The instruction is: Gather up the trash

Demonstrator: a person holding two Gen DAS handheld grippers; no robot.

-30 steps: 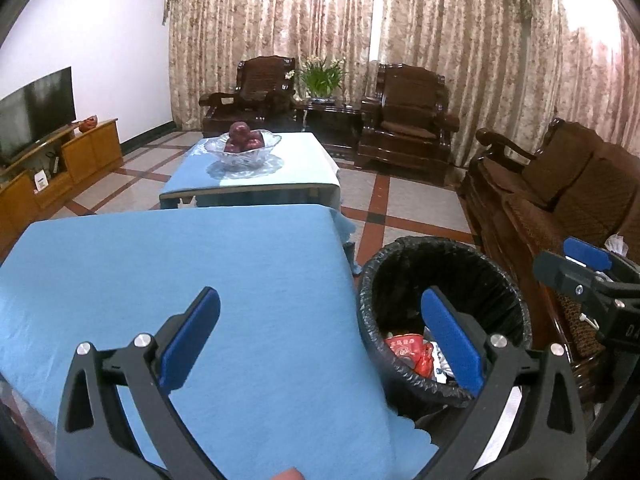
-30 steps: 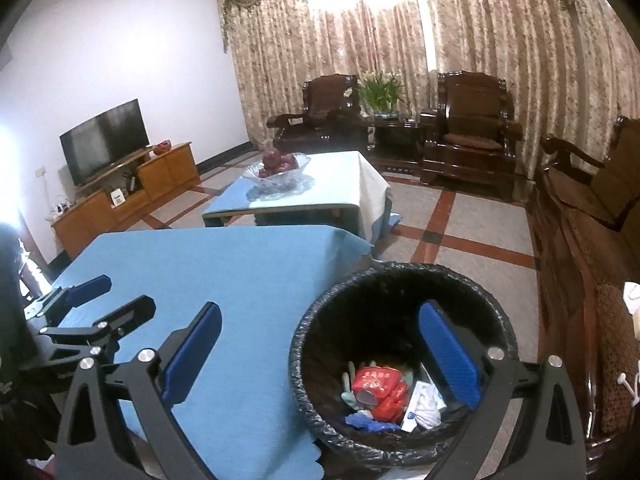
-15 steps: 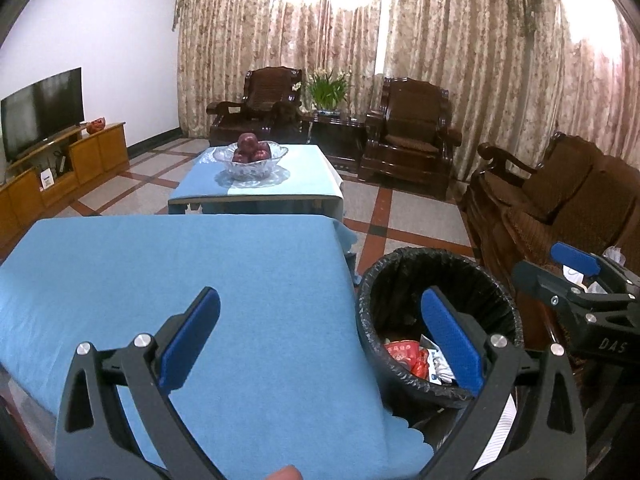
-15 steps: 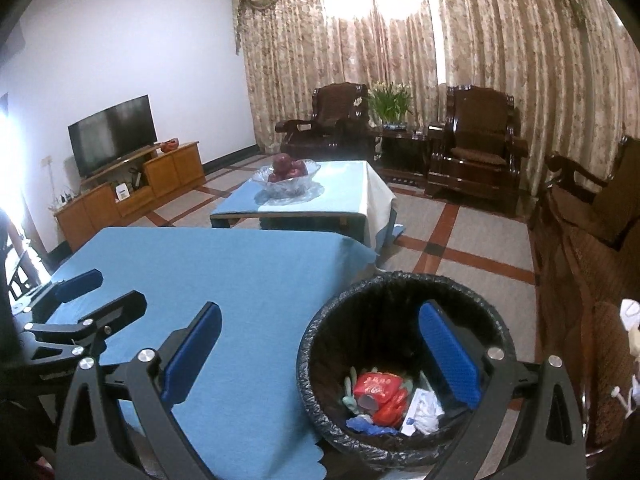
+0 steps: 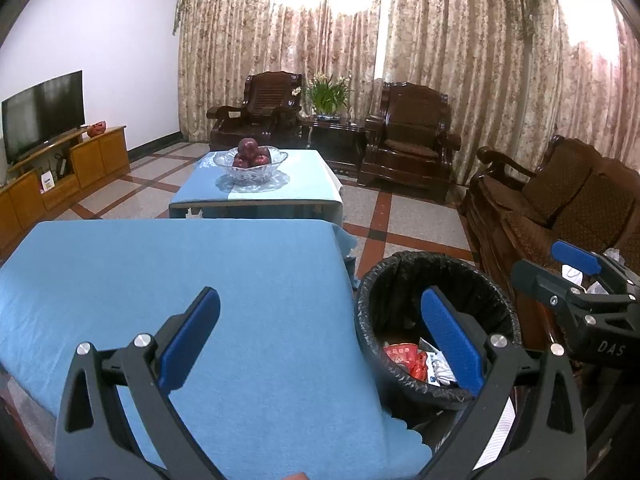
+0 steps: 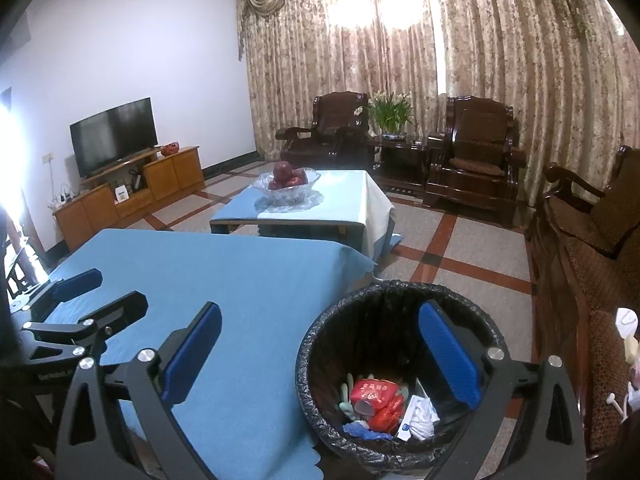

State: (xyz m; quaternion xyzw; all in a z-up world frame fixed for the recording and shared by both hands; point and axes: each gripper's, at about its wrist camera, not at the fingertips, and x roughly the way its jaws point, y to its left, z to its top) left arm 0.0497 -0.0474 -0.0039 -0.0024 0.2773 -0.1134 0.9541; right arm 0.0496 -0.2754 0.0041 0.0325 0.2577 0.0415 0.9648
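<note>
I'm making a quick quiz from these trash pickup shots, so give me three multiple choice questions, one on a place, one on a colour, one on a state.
1. Where is the trash bin?
A. on the table
B. on the floor beside the table's corner
C. on the sofa

2. What colour is the tablecloth?
A. red
B. white
C. blue

3. How is the right gripper?
A. open and holding nothing
B. shut on a wrapper
C. shut on the bin's rim

Answers: B, the bin stands off the table's edge; C, the cloth is plainly blue; A, its fingers stand wide apart with nothing between.
</note>
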